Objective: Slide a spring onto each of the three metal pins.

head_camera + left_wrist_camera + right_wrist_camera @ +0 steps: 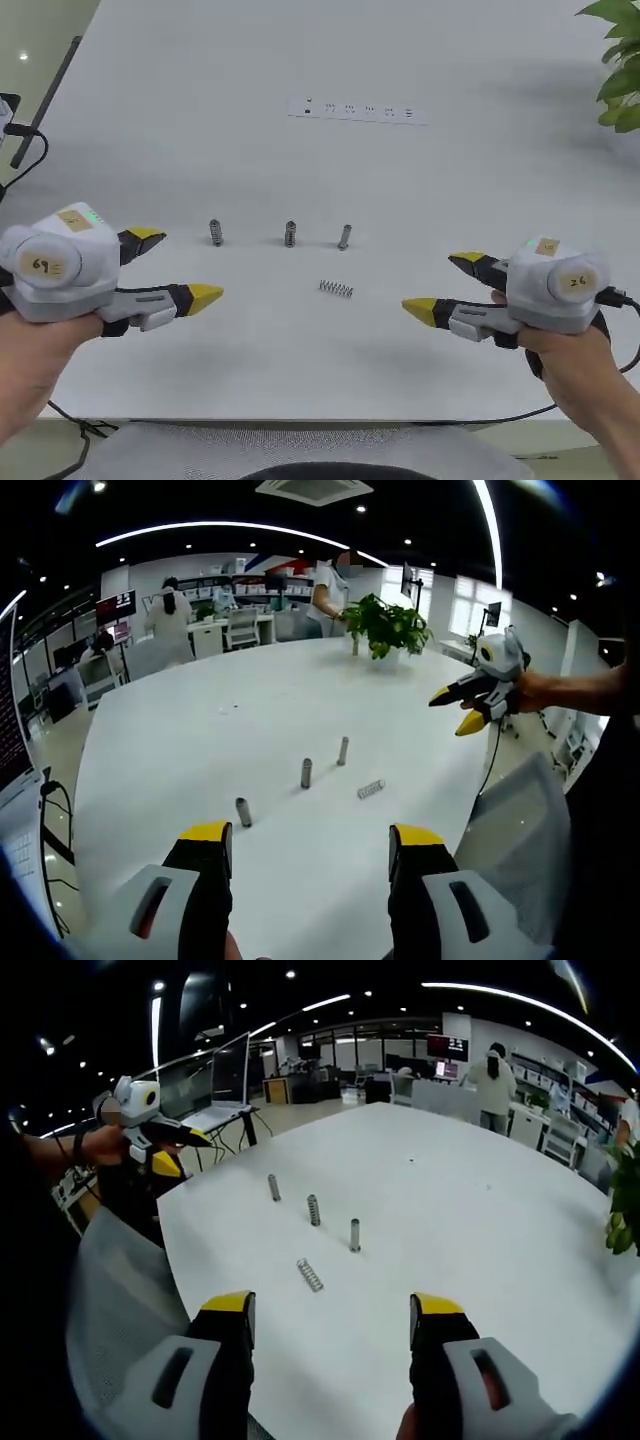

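Three short metal pins stand in a row on the white table: left pin [216,233], middle pin [290,234], right pin [345,237]. The left and middle pins look wrapped in springs; the right pin [354,1234] looks bare. A loose spring [336,289] lies flat just in front of the right pin, and it lies ahead of the jaws in both gripper views [371,789] [309,1274]. My left gripper [175,265] hovers open at the left of the pins. At the right my right gripper [442,285] hovers open. Both hold nothing.
A white power strip [358,111] lies farther back on the table. A potted plant [620,60] stands at the far right corner. A dark cable [45,100] runs along the left edge. The near table edge is just below the grippers.
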Available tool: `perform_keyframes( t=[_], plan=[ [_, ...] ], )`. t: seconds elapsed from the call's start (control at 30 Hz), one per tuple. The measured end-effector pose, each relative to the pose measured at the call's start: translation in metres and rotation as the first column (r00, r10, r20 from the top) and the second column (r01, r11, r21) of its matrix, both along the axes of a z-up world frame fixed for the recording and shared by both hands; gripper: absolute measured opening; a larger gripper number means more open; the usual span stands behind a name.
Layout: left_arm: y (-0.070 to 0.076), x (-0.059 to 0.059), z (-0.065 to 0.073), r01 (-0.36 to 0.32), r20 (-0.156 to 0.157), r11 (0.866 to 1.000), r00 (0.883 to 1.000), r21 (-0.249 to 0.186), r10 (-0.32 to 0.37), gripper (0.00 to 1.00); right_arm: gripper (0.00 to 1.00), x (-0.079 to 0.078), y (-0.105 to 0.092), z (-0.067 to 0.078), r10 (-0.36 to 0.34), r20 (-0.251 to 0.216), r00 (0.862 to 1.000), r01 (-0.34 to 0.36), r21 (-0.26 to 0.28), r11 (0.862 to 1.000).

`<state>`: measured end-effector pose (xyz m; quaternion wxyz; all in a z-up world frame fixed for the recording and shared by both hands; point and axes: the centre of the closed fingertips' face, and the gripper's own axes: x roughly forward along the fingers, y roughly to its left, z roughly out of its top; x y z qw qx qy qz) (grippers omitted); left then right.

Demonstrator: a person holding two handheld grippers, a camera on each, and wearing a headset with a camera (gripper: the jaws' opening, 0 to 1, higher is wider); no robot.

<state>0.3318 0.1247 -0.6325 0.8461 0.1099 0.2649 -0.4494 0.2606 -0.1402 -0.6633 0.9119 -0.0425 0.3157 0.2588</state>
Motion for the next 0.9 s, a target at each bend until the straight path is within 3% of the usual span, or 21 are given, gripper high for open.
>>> perform_keyframes(
  t=[0.43, 0.9],
  plan=[
    [-0.010, -0.001, -0.002, 0.016, -0.004, 1.000, 1.000, 0.001, -0.016, 0.59, 0.64, -0.017, -0.005, -0.003, -0.053, -0.010, 0.999, 0.053, 0.033, 0.998],
    [-0.044, -0.003, -0.012, 0.120, -0.019, 0.992, 0.993, 0.025, -0.120, 0.59, 0.65, -0.022, -0.011, -0.002, -0.077, -0.013, 0.997, 0.078, 0.049, 0.996]
  ],
)
